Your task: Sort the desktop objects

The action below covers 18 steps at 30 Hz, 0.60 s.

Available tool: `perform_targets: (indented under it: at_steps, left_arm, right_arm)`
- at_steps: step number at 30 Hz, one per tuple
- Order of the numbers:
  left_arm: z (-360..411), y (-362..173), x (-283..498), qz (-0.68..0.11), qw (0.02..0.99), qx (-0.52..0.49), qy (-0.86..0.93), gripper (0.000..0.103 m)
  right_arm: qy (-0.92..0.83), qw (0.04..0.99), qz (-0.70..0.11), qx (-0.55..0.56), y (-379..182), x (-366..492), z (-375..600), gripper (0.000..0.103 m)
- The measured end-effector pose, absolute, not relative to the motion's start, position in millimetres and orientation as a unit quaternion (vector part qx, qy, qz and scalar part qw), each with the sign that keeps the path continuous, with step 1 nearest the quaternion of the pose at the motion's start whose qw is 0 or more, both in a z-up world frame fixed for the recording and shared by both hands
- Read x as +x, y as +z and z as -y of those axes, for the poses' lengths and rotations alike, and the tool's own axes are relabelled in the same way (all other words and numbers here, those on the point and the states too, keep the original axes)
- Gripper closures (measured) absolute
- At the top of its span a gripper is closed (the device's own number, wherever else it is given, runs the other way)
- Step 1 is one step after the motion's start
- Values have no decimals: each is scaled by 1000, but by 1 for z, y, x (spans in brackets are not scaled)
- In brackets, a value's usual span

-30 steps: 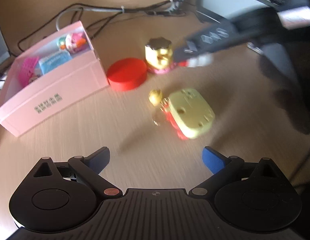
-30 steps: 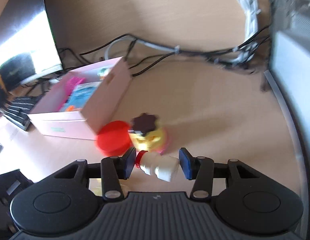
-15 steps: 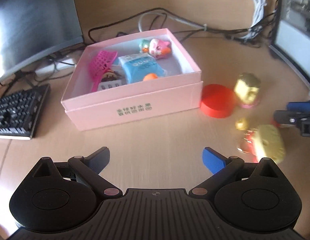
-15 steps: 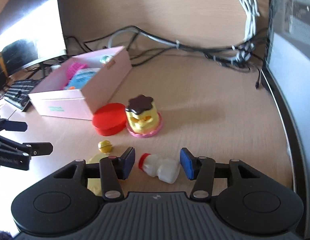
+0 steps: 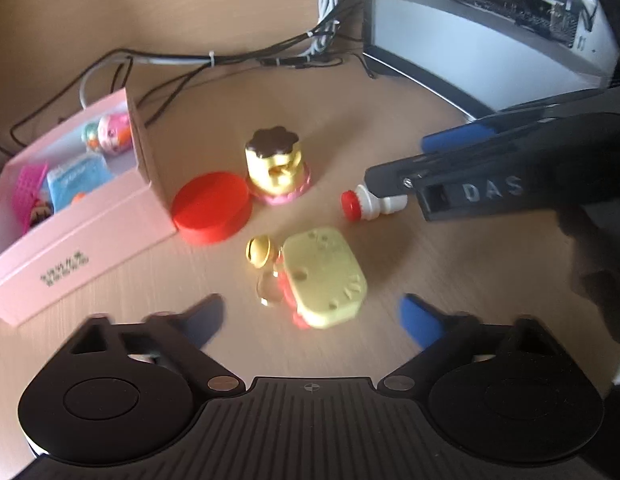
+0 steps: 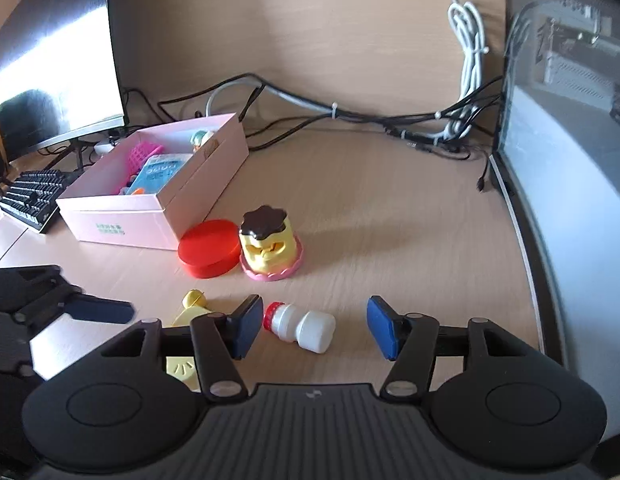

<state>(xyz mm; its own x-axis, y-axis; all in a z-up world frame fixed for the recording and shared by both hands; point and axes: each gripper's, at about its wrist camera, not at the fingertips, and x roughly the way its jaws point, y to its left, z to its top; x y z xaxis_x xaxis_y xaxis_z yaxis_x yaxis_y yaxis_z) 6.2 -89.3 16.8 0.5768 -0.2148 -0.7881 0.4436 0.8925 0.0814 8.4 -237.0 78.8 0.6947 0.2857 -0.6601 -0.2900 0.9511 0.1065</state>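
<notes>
Nearest the left gripper (image 5: 310, 316), whose jaws stood wide apart and empty, a pale yellow toy (image 5: 324, 278) with red underneath lay on the counter (image 5: 450, 264) just ahead of the gap between its fingers, and a small gold bell (image 5: 259, 251) sat touching or almost touching that toy on its far left side. The right gripper (image 6: 310, 328) was likewise spread open and held nothing; a small white bottle with a red cap (image 6: 301, 327) lay on its side between its fingers, the cap close to the left finger and a clear gap on the right, so it was bracketed but not grasped. A little farther ahead of both grippers stood a yellow pudding figure (image 6: 268, 242) on a pink base, with a flat red round lid (image 6: 208, 248) just beside it to the left. Beyond those and farther left sat the open pink box (image 6: 122, 228), which already held several things: a pink comb-like piece, a blue packet and a small doll figure among them. Judged from this, the sorting was partly done: some items were boxed, while five pieces were on the counter, with the bottle likely the next one.
</notes>
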Motion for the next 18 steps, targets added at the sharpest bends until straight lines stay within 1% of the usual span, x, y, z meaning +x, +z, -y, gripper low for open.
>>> perform_targets:
  at_steps: [2,4,5,9,13,17,18]
  left_arm:
    - [87,16,9,-424,879,131,-176,31]
    - [84,15,10,-422,882,126,-169,48]
    - [81,16,9,-421,883,126,-166,59]
    - [63,18,4,-419,889,121,-141,59]
    - [23,18,0,-429,894,101,-78,59]
    - [-27,21,2,-437,897,68,7,57]
    - [-38,23,2,-434,898,60,24,53]
  right_arm:
    - [149,923,-354,-3,80,6,239,42]
    - [143,925,-353,0,80,3,243,38]
    - [140,925,-352,1,80,2,244,37]
    - [141,924,-355,0,79,1,246,36]
    - [159,921,-356,-10,77,1,238,35]
    - [180,915,-360,-18,74,2,225,32]
    - [187,914,-360,-22,74,2,221,32]
